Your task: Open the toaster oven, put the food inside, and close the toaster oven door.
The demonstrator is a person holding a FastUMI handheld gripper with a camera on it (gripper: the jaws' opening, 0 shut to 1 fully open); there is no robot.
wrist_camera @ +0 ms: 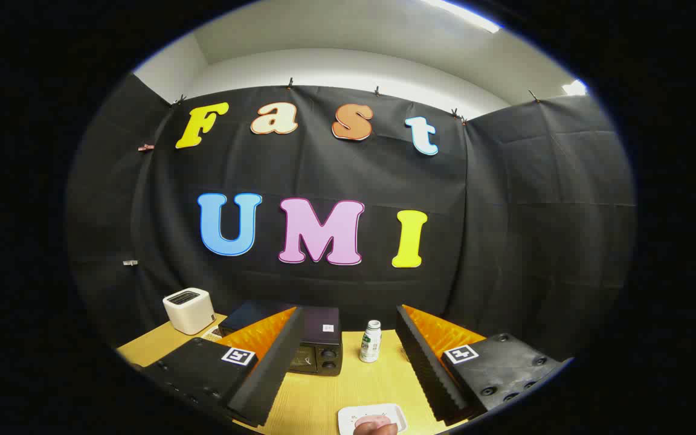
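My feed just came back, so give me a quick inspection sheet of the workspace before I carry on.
Surface: wooden table, bare between the fingers.
Job's things: dark toaster oven beyond the fingers, its front partly hidden by one finger, so door state cannot be told; white plate with pink food near the fingers.
Clutter: white toaster beside the oven; small bottle on its other side.
Grippers: tool open, fingers wide apart, holding nothing.
Cables: nothing seen.
Surroundings: black cloth wall, white ceiling above.
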